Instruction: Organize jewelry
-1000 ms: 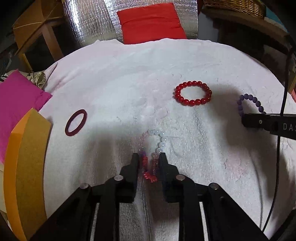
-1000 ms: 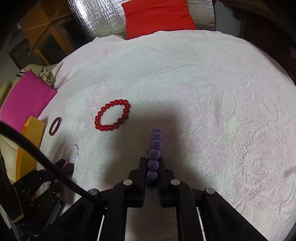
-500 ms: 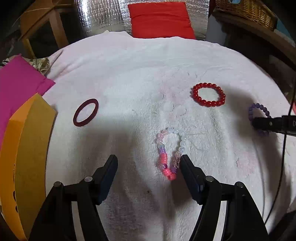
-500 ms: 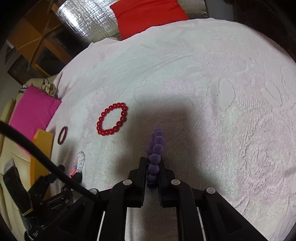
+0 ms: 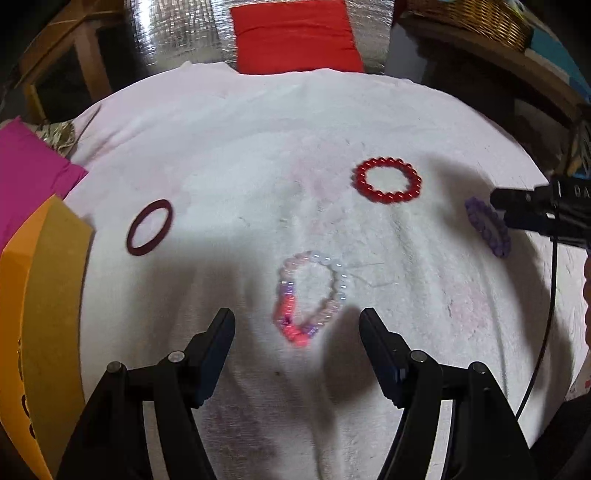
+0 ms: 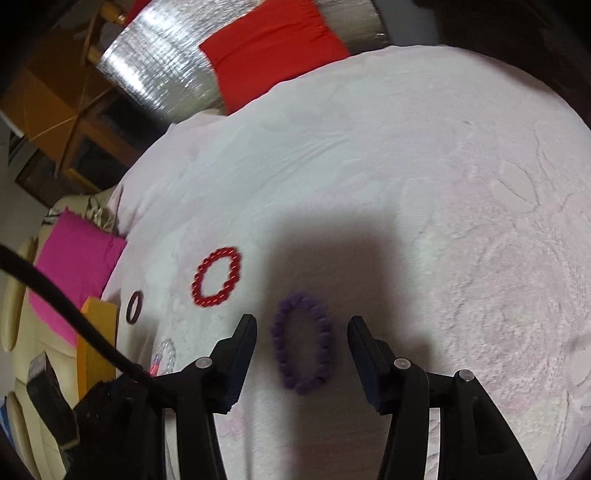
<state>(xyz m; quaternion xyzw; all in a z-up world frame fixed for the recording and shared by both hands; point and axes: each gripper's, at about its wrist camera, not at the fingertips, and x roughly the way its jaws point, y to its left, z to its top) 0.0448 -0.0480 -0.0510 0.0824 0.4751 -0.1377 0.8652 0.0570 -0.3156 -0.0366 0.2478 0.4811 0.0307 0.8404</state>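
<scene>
A pink, white and purple bead bracelet point(image 5: 310, 295) lies flat on the white towel point(image 5: 258, 147), just ahead of my open, empty left gripper point(image 5: 297, 319). A purple bead bracelet point(image 6: 303, 341) lies flat between the spread fingers of my open right gripper point(image 6: 302, 323); it also shows in the left wrist view point(image 5: 487, 227). A red bead bracelet point(image 5: 388, 180) lies further back, also seen from the right wrist point(image 6: 218, 277). A dark red ring bangle point(image 5: 149, 227) lies at the left, small in the right wrist view point(image 6: 133, 307).
An orange box point(image 5: 33, 314) stands at the left edge with a magenta cloth point(image 5: 26, 170) behind it. A red cushion point(image 5: 295, 35) on silver foil and a wicker basket point(image 5: 476, 16) sit beyond the towel. A black cable point(image 6: 66, 310) crosses the right wrist view.
Both grippers have opened and let go. The multicolour bracelet and the purple bracelet now lie flat on the towel. Both grippers have drawn back a little.
</scene>
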